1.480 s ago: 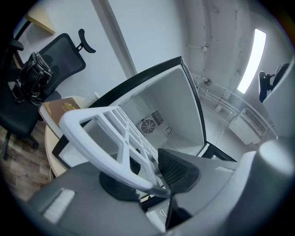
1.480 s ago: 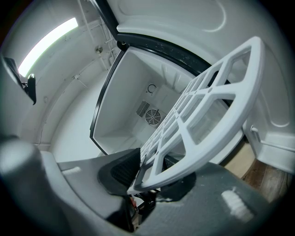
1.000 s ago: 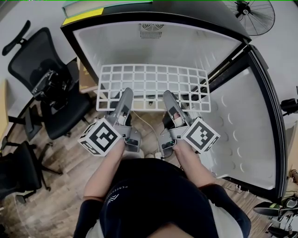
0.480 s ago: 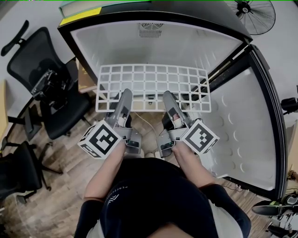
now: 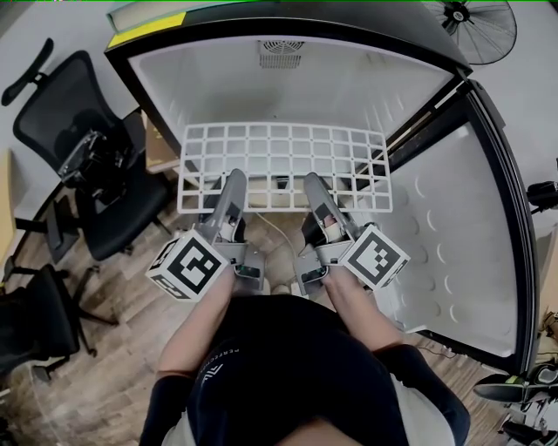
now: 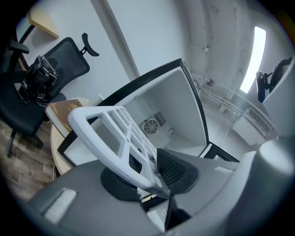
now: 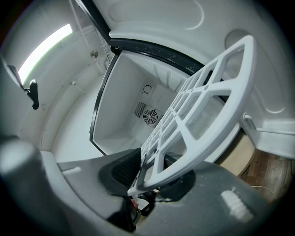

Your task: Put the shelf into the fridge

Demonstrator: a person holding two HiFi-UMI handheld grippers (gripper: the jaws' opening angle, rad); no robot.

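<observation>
The fridge (image 5: 261,87) stands open, its door (image 5: 453,244) swung out to the right with the white inner lining facing the person. The white grid shelf (image 5: 285,158) is not seated inside. It hangs level at the mouth of the cabinet, carried by its near edge. In the head view its left corner lies over the black front frame of the fridge, and I cannot tell how far its far edge reaches into the cavity.

Inside the fridge the white walls are lit. A vent grille (image 5: 282,54) shows high on the back wall in the head view. The gripper views look past the shelf to a small round fan grille (image 6: 150,126) (image 7: 150,116) deep in the cabinet.

The left gripper (image 5: 235,179) points level at the shelf's near edge, left of centre. In the left gripper view the left gripper (image 6: 152,173) has its jaws pinching the thick rim of the shelf (image 6: 111,157), which runs between the two dark pads and up to the left.

The right gripper (image 5: 312,179) takes the same edge right of centre, well apart from the left one. In the right gripper view the right gripper (image 7: 147,177) has its jaws clamped on the rim of the shelf (image 7: 200,156), which sweeps up to the right.

A flat book (image 5: 148,17) lies on top of the fridge. Black office chairs (image 5: 87,148) stand on the wooden floor (image 5: 113,366) to the left, and a fan (image 5: 471,30) is at the upper right.
</observation>
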